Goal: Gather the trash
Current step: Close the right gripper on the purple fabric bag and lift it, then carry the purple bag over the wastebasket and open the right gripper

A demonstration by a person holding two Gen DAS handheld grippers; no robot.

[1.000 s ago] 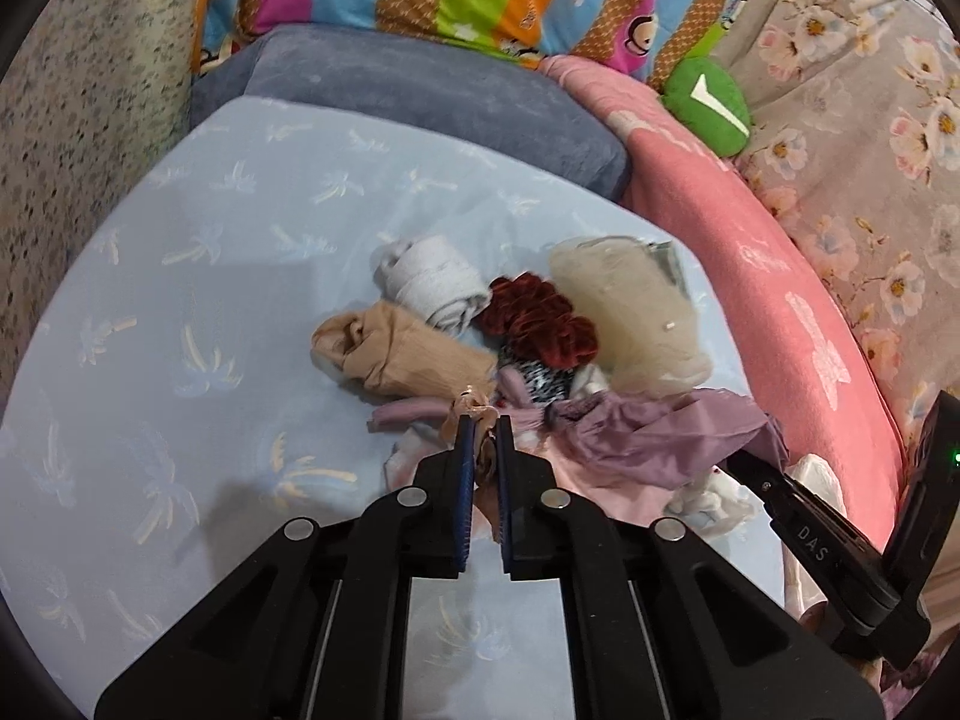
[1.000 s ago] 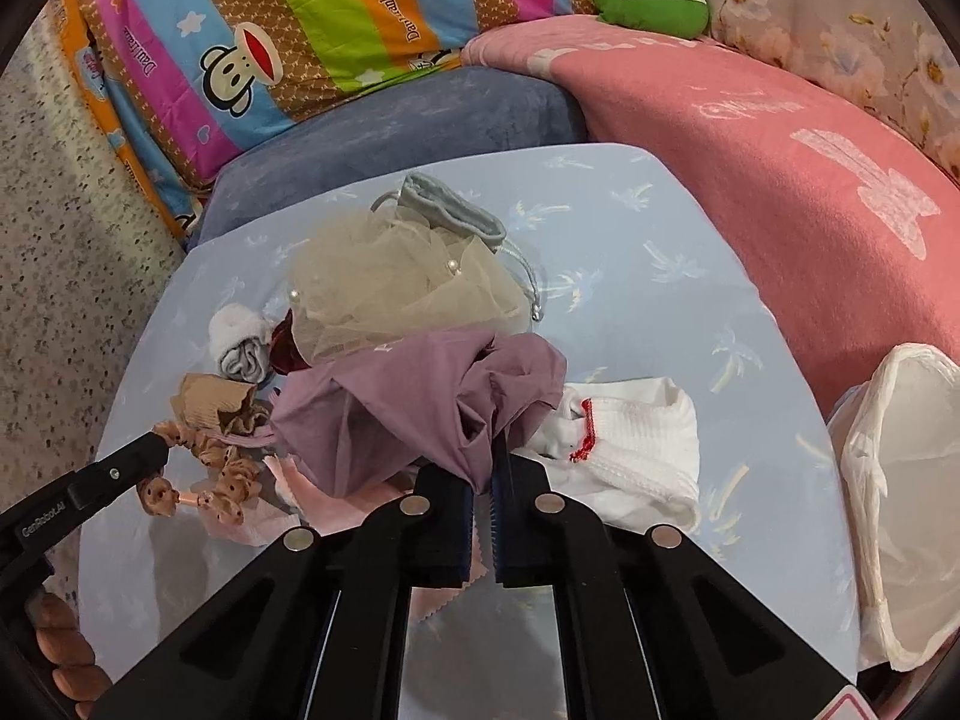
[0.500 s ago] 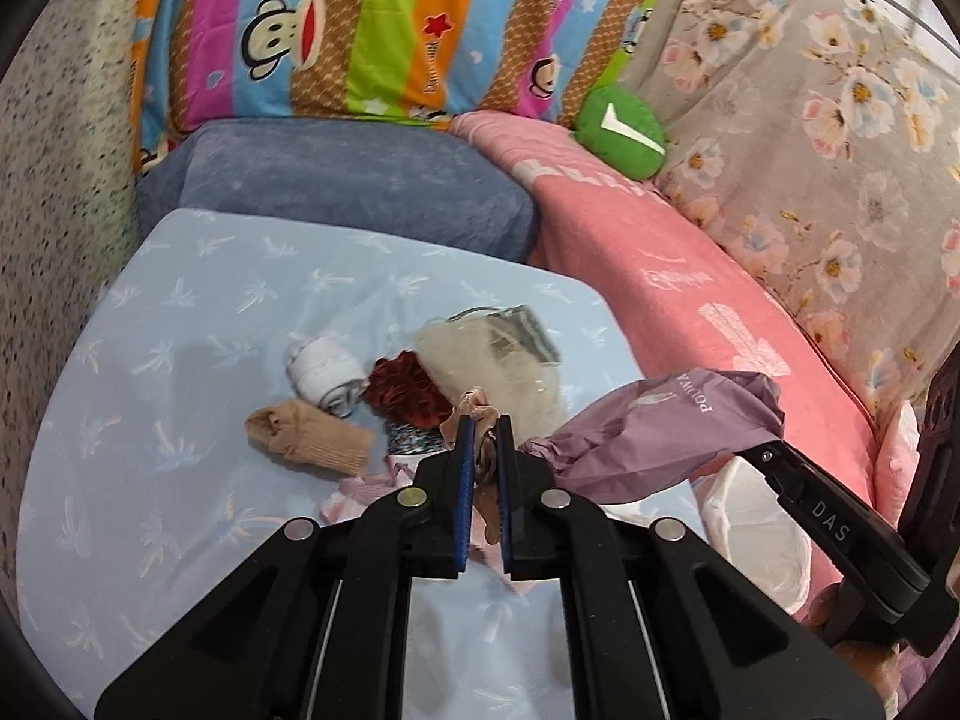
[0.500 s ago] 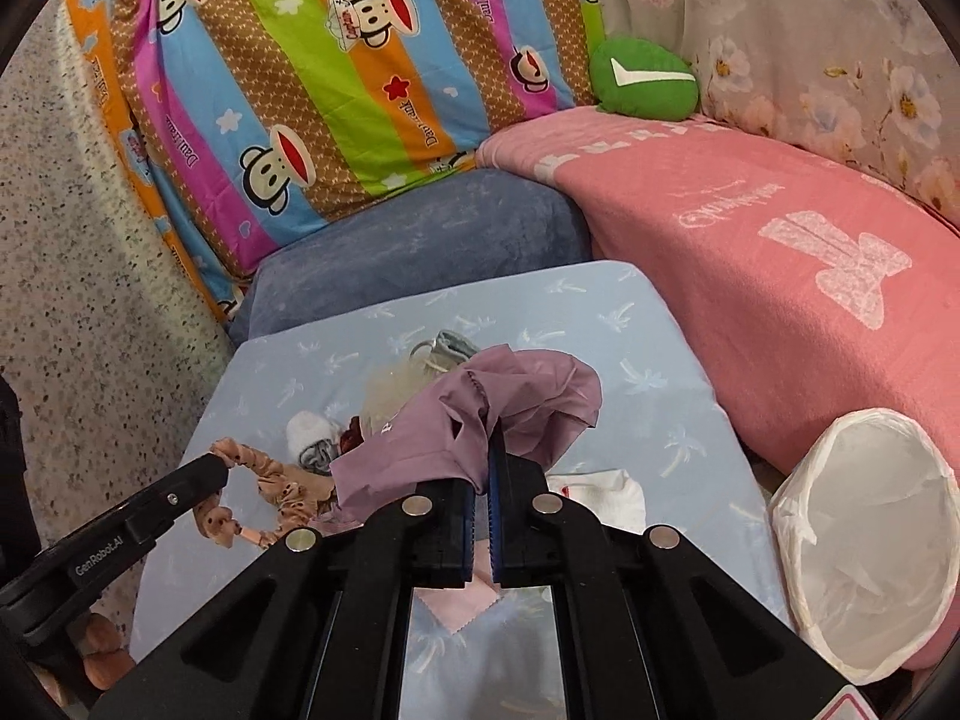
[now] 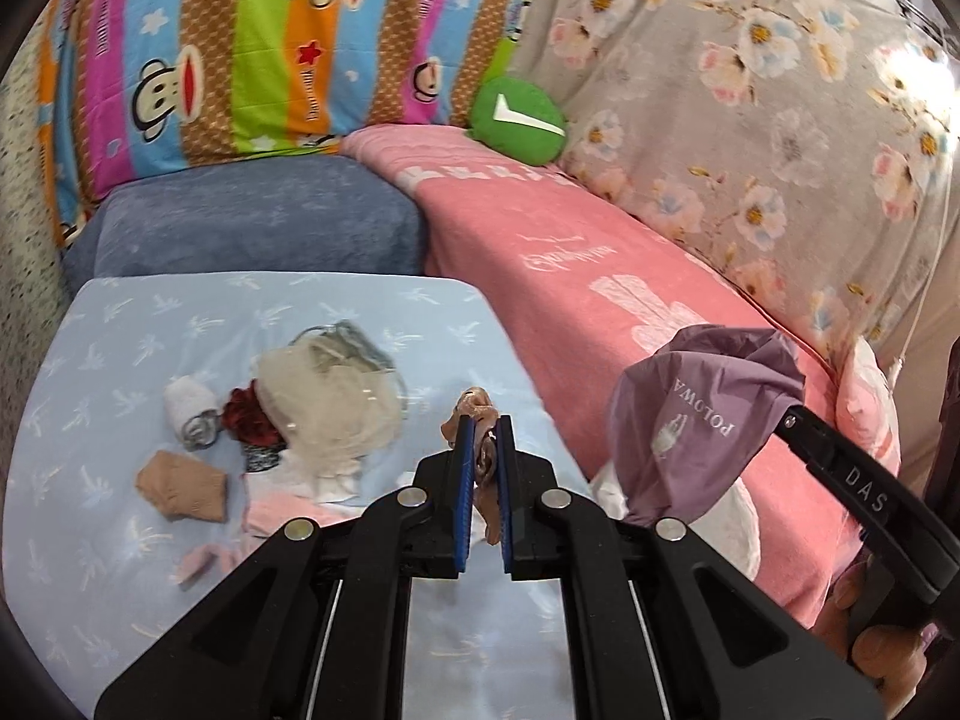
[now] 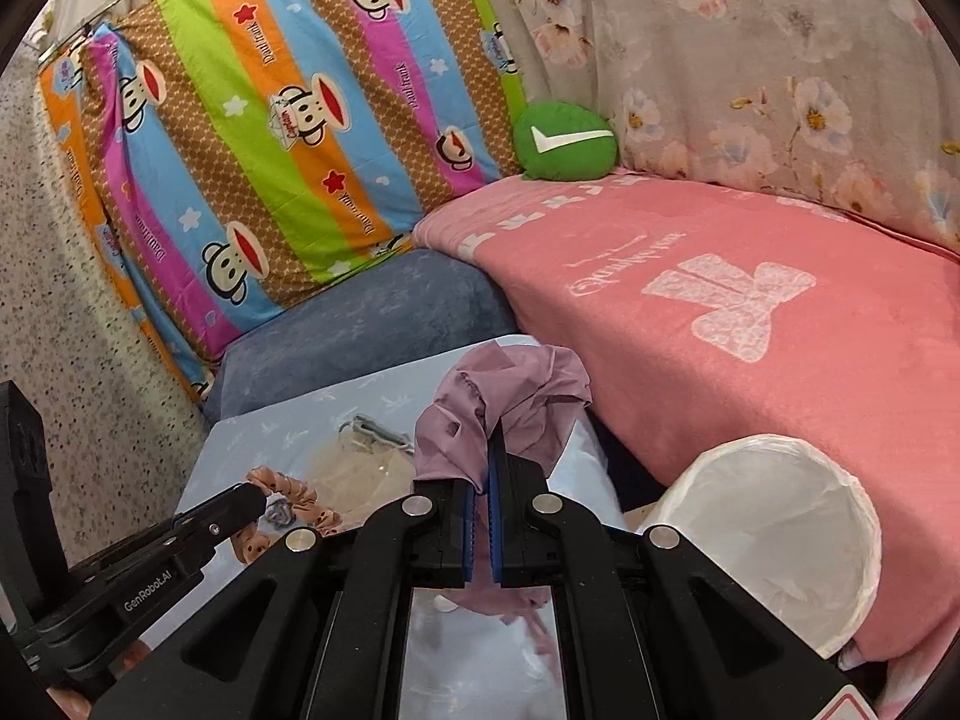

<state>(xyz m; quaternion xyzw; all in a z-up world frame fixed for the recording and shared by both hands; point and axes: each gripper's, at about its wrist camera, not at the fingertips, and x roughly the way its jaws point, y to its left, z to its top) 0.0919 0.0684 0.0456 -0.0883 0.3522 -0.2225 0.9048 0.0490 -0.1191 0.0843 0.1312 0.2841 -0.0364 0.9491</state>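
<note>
My left gripper point(image 5: 482, 426) is shut on a tan frilly hair band point(image 5: 474, 405) and holds it above the light-blue table point(image 5: 120, 540). The band also shows in the right wrist view point(image 6: 288, 489). My right gripper point(image 6: 487, 450) is shut on a purple cloth bag point(image 6: 510, 396), lifted off the table; it shows at the right in the left wrist view point(image 5: 702, 420). A white-lined trash bin point(image 6: 774, 528) stands low at the right, beside the table. On the table lie a beige tulle piece point(image 5: 330, 402), a tan sock point(image 5: 180, 486), a white roll point(image 5: 189, 402) and a dark red scrunchie point(image 5: 249, 423).
A pink-covered couch point(image 6: 750, 312) runs along the right. A blue-grey cushion point(image 5: 252, 216) lies behind the table. A striped monkey-print pillow point(image 6: 288, 120) and a green cushion point(image 6: 564, 141) sit at the back. A speckled wall point(image 6: 60, 330) is on the left.
Both grippers have risen and swung right with their items. The purple bag and the hair band are higher off the table, and the trash bin is larger in the right wrist view.
</note>
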